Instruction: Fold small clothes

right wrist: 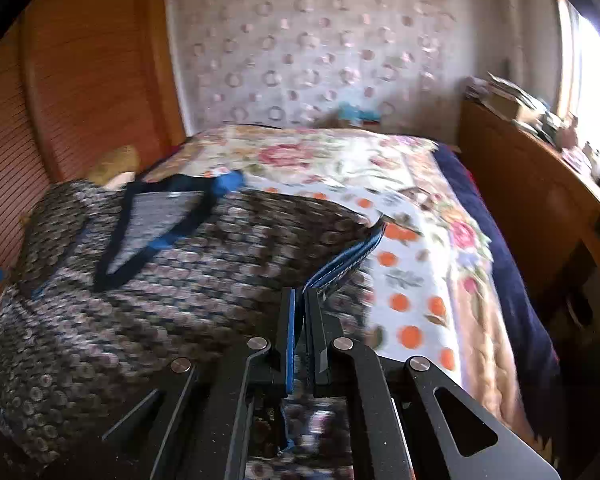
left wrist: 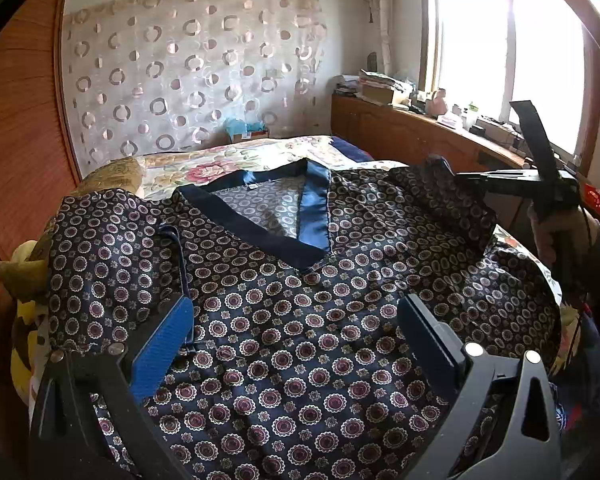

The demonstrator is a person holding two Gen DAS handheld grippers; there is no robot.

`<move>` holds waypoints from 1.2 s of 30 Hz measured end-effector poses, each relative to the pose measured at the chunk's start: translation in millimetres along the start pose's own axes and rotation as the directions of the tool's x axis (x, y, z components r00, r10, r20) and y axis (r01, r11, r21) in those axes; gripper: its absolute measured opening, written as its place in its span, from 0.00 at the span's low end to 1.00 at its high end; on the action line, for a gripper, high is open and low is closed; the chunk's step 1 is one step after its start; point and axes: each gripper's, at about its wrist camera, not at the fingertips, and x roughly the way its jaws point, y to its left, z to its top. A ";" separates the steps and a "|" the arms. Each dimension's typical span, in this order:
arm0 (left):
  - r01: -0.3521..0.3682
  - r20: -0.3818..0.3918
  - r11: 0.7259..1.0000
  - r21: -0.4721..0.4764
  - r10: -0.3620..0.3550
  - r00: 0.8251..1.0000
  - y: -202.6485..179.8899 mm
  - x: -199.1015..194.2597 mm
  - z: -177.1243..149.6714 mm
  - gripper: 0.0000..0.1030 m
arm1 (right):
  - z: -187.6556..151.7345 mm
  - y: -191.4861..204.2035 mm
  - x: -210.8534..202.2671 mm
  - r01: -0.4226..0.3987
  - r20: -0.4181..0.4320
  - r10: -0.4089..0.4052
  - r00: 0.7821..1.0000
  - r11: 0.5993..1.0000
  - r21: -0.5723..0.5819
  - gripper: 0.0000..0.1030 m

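- Left wrist view: my left gripper (left wrist: 296,344) hangs released, jaws spread wide over the patterned top (left wrist: 300,320), which lies flat on the bed (left wrist: 236,160), V-neck away from me. My right gripper (left wrist: 452,174) has the far sleeve (left wrist: 444,196) pinched, I judge for folding it inward.
- Right wrist view: the right gripper (right wrist: 300,300) is clenched on the sleeve's blue-edged cuff (right wrist: 342,260). No containers visible.

Right wrist view motion-blurred: the patterned top (right wrist: 148,280) ahead of the right gripper (right wrist: 300,300) loses its print to streaks. Cloth nipped between the jaws is largely hidden, apparently the sleeve cuff (right wrist: 348,256). The top's hem is cut off below the left gripper (left wrist: 296,344).
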 end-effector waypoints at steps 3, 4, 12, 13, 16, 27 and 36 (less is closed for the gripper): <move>0.000 0.000 1.000 -0.003 0.000 1.000 0.4 -0.6 -1.1 0.99 | -3.2 14.6 1.2 -0.050 -0.027 0.049 0.998 0.998 -0.035 0.04; 0.002 -0.002 1.000 -0.006 -0.002 1.000 0.2 -0.5 -1.5 0.99 | -4.2 19.2 3.1 -0.073 -0.042 0.071 0.997 0.996 -0.047 0.04; 0.001 -0.001 1.000 -0.008 -0.001 1.000 0.5 -0.2 -2.1 0.99 | -5.0 25.7 18.4 -0.065 -0.072 0.057 0.996 0.991 -0.120 0.31; 0.000 -0.001 1.000 -0.010 0.000 1.000 2.3 0.1 -2.3 0.99 | -3.0 20.9 21.7 -0.049 -0.072 0.042 0.996 0.993 -0.109 0.41; -0.001 0.000 1.000 -0.019 0.001 1.000 4.9 0.0 -3.9 0.99 | -1.8 0.2 33.2 0.019 -0.082 -0.025 0.996 0.998 -0.064 0.44; -0.003 -0.003 1.000 -0.019 0.003 1.000 6.3 0.0 -6.4 0.99 | 7.2 -31.4 93.3 0.041 -0.235 -0.053 0.970 0.998 -0.056 0.37; -0.010 -0.003 1.000 -0.030 0.009 1.000 10.0 -1.0 -6.8 0.99 | 5.0 -40.1 87.3 0.007 -0.233 -0.019 0.972 0.999 -0.051 0.01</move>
